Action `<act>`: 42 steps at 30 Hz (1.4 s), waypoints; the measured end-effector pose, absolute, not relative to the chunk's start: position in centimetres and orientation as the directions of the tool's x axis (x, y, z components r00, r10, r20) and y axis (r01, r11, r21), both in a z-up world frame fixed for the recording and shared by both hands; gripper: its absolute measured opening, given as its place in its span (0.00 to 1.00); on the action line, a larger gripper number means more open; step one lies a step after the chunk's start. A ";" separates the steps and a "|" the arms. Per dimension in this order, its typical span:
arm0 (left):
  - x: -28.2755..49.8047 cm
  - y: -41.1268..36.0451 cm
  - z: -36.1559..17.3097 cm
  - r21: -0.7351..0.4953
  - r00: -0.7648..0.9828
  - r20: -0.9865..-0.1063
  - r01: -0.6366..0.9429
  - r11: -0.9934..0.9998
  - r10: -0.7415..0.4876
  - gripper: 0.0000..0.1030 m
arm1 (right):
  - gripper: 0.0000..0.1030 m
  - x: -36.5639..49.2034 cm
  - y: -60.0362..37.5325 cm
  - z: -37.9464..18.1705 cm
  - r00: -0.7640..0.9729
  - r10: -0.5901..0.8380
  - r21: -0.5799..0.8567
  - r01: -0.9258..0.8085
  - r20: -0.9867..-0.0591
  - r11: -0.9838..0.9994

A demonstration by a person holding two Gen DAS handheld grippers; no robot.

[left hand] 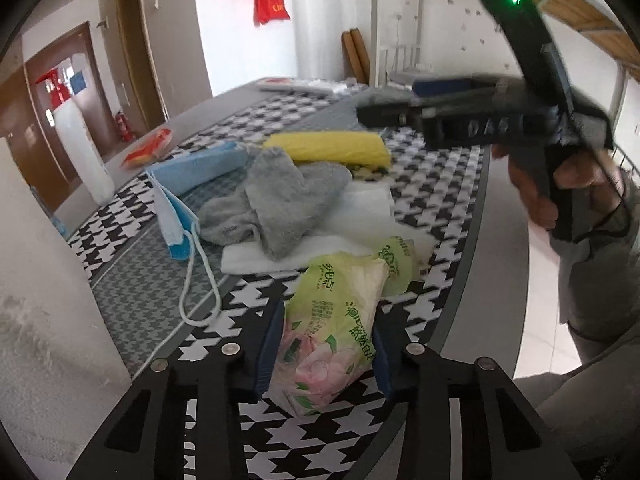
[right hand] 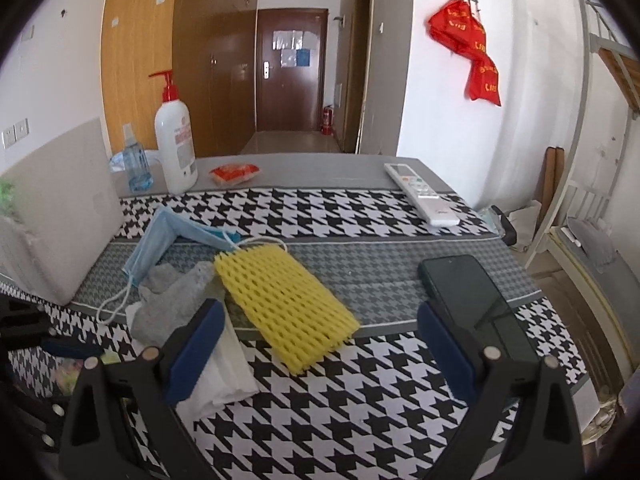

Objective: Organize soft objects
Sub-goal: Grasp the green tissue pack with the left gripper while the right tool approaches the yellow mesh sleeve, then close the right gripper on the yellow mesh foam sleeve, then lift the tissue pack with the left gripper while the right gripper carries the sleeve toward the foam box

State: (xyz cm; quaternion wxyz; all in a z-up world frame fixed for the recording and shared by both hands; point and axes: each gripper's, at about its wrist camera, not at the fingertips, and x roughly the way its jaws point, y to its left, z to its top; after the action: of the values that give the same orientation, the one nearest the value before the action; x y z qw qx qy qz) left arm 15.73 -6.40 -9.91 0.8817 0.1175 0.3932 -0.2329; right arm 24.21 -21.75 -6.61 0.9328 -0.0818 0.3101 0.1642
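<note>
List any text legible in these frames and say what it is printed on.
"DAS": raised letters on the right hand-held gripper, partly blurred.
Tissue pack: green Chinese print, not legible.
Red bags: yellow characters, too small.
Pump bottle label: too small.
Remote buttons: too small.
Door notices: unreadable.

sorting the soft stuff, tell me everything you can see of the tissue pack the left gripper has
The tissue pack is a soft plastic pouch, light green with pink flowers, leaves and printed characters; pale tissues show at its crumpled, open far end. It lies lengthwise between the left gripper, whose blue pads press both its sides. Its underside seems to rest on the houndstooth tablecloth, near a white cloth.
</note>
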 end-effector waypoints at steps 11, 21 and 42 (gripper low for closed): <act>16.2 -4.0 -8.0 -0.058 0.635 -0.686 0.439 0.896 -0.356 0.40 | 0.84 26.1 -19.3 -7.9 0.688 0.248 -0.091 -0.416 -0.682 0.905; 15.9 -3.9 -8.2 -0.046 0.637 -0.692 0.429 0.902 -0.339 0.40 | 0.70 27.7 -18.0 -9.5 0.639 0.199 -0.128 -0.428 -0.743 0.895; 15.4 -3.6 -7.9 -0.050 0.661 -0.670 0.416 0.908 -0.340 0.40 | 0.24 27.5 -20.8 -6.9 0.658 0.257 -0.018 -0.381 -0.707 0.924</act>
State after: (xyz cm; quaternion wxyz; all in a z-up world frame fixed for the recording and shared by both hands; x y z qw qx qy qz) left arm 15.37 -3.63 -7.92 0.9096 0.0535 0.3558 -0.2076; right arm 27.53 -20.78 -6.86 0.9068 -0.0827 0.3740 0.1760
